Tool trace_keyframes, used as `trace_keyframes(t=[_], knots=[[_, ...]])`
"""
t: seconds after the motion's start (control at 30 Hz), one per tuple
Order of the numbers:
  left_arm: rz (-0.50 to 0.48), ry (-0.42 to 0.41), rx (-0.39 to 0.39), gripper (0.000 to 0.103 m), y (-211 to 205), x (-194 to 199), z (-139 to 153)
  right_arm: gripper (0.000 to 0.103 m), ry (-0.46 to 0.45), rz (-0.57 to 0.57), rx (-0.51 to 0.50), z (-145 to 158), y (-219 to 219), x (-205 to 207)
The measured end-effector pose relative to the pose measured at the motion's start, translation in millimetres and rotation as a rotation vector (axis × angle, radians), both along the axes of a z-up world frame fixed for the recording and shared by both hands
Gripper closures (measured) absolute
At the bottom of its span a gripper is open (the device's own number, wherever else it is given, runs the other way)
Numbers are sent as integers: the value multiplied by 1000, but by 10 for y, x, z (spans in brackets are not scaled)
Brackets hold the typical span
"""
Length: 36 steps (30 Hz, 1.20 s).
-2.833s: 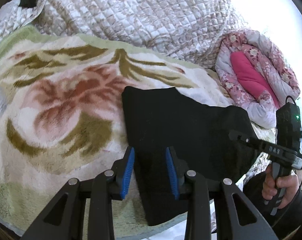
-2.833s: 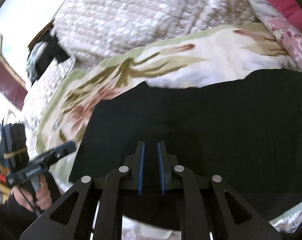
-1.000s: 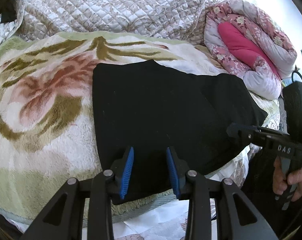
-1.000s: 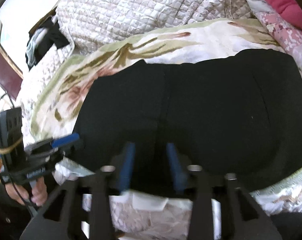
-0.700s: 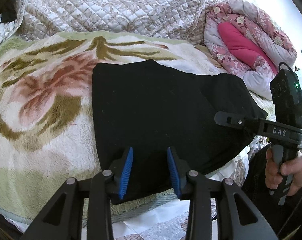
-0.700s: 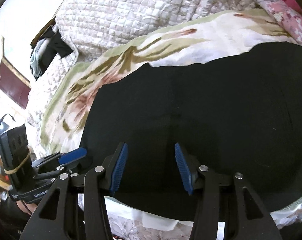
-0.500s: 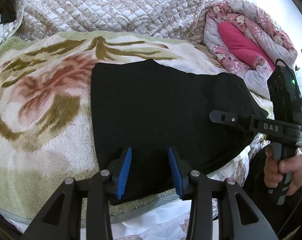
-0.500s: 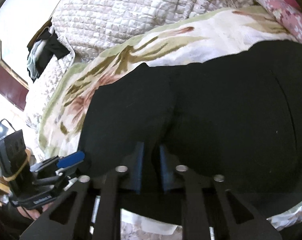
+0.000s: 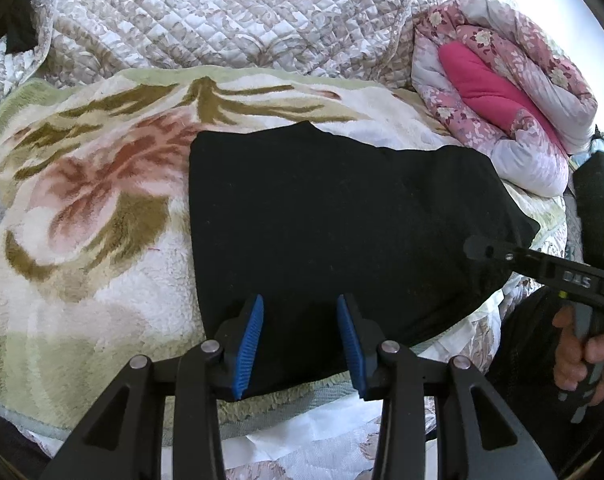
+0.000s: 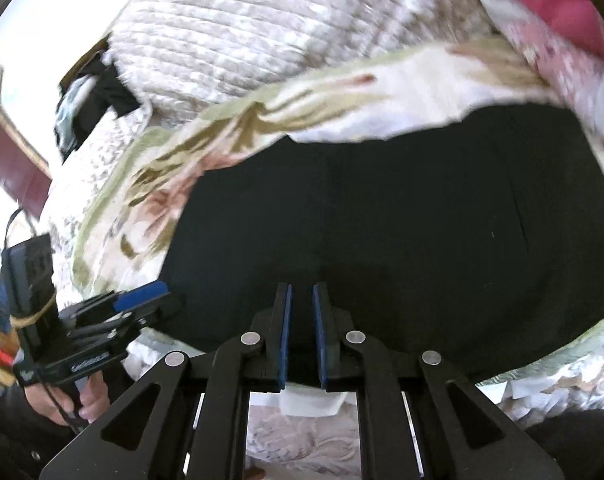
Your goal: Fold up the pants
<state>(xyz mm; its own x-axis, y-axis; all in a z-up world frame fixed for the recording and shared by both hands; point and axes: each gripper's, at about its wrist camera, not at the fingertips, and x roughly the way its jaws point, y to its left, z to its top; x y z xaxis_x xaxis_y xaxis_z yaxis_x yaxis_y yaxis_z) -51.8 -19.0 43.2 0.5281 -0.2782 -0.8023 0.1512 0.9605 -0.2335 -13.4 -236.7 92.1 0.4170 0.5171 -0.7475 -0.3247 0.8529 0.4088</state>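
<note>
Black pants (image 9: 342, 220) lie folded flat on a floral plush blanket (image 9: 82, 200). My left gripper (image 9: 299, 300) is open, its blue pads astride the pants' near left edge, which lies flat between them. In the right wrist view the pants (image 10: 382, 220) fill the middle. My right gripper (image 10: 301, 288) is closing, its jaws nearly together, and it pinches the near edge of the black cloth, which puckers toward it. The left wrist view shows the right gripper (image 9: 478, 248) reaching in over the pants' right end, with a hand (image 9: 582, 352) on its handle.
A quilted beige bedspread (image 9: 222, 20) rises behind the blanket. A rolled pink floral duvet (image 9: 502, 80) lies at the far right. Dark clothes (image 10: 98, 96) sit at the far left. The bed's edge runs just below both grippers.
The right gripper's jaws went from wide apart to nearly together on the pants' near edge, and the cloth now creases there. The left gripper and its hand have stayed put.
</note>
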Motion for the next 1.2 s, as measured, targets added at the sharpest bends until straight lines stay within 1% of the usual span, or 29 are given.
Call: trace_keyframes(t=[0.07, 0.1, 0.13, 0.17, 0.2, 0.23, 0.4, 0.47, 0.67, 0.83, 0.93, 0.97, 1.0, 1.03, 1.07, 1.1, 1.2], knots=[[-4, -4, 3, 62, -3, -11, 7, 93, -30, 51, -19, 25, 103, -79], [-4, -1, 5, 62, -2, -4, -7, 93, -29, 64, -31, -5, 130, -93], [-4, 6, 5, 62, -1, -2, -27, 93, -8, 79, -66, -88, 184, -90], [-5, 12, 5, 62, 1, -2, -47, 93, 43, 96, -116, -226, 239, -74], [-9, 13, 8, 62, -3, -5, -59, 93, 59, 110, -130, -305, 262, -78], [-13, 13, 13, 62, -6, -10, -61, 93, 17, 104, -119, -281, 249, -110], [-4, 15, -7, 62, 13, -16, -89, 93, 22, 106, -127, -301, 262, -108], [-6, 13, -3, 62, 17, -12, -89, 93, 12, 114, -136, -301, 266, -124], [-7, 9, 8, 62, 1, -13, -95, 93, 12, 94, -103, -300, 223, -153], [-6, 9, 11, 62, 3, -15, -97, 93, 10, 93, -104, -296, 222, -156], [-7, 9, 13, 62, 4, -15, -101, 92, 23, 90, -86, -280, 193, -140], [-7, 9, 14, 62, 2, -16, -101, 89, 29, 79, -75, -256, 148, -126], [-9, 10, 15, 62, 6, -15, -105, 72, 26, 65, -78, -235, 124, -113], [-8, 10, 15, 62, 4, -14, -104, 62, 13, 30, -95, -199, 57, -103], [-8, 10, 13, 62, 2, -15, -103, 46, -8, -13, -92, -144, -57, -86], [-7, 10, 14, 62, 0, -15, -104, 41, -21, -61, -85, -99, -170, -62], [-7, 10, 16, 62, -4, -14, -103, 41, -30, -229, -46, 27, -639, 53]])
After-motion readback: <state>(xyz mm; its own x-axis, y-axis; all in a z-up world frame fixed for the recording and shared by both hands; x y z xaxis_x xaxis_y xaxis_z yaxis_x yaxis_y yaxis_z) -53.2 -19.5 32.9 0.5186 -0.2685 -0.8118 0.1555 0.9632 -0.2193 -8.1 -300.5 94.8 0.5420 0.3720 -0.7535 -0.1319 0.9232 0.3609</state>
